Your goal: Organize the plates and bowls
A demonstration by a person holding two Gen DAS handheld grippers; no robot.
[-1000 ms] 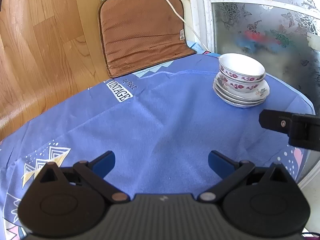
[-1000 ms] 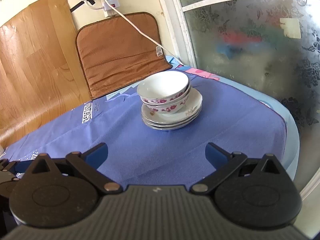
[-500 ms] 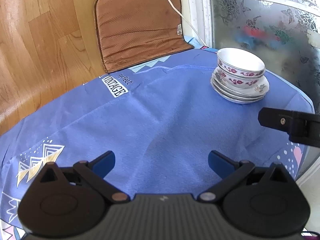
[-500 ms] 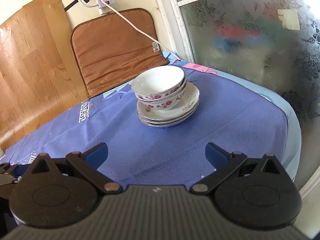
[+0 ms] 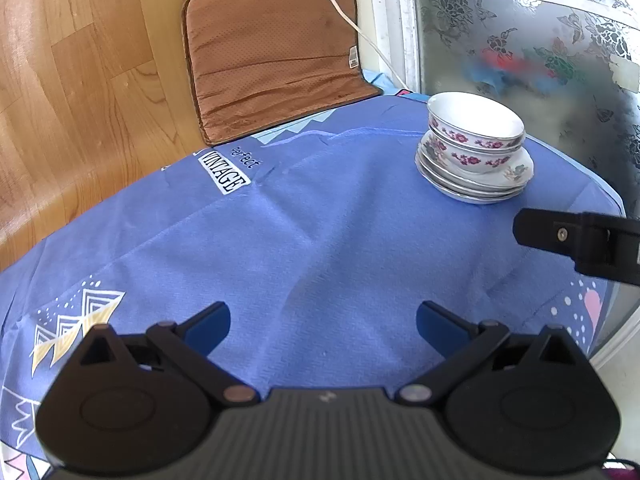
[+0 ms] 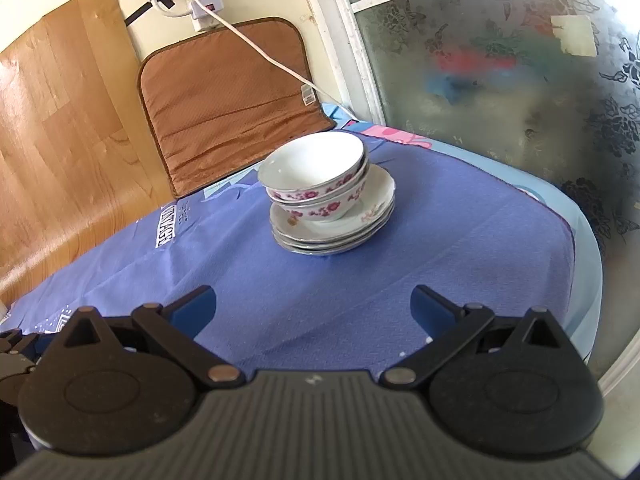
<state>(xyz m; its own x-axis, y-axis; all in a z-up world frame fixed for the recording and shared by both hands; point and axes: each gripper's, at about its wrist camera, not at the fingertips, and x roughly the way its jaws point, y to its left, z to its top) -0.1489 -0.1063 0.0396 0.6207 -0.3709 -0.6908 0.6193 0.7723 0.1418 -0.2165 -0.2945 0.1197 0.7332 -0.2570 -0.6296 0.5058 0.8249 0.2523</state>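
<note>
1. Nearest the left wrist camera, the left gripper [image 5: 323, 320], a black two-finger tool with blue pads, stood with its jaws spread wide and nothing between them, hanging over bare cloth.

2. The right gripper [image 6: 313, 304], of the same black-and-blue build, was likewise spread wide and held nothing (its dark finger also showed at the right edge of the left view, near the crockery but apart from it).

3. Under both lay the blue printed tablecloth [image 5: 320, 240], which showed no loose dish anywhere in either view.

4. Further off, toward the far right of the table, sat the stack of white scalloped plates with faint floral print [image 6: 372, 204], lying one on another and fairly well aligned.

5. On the top plate rested the two nested white porcelain bowls with pink flower bands [image 6: 316, 172], the upper sitting in the lower, both upright or very nearly so.

6. Behind the table leaned a brown padded cushion [image 5: 272, 52] against the wall, with a frosted floral glass door [image 6: 500, 60] to its right.

7. My judgement: the sorting looked finished or all but finished, since everything visible was already in one pile and both tools were free; at most a nudge to square the pile seemed left (I cannot tell whether other dishes lay out of view).
</note>
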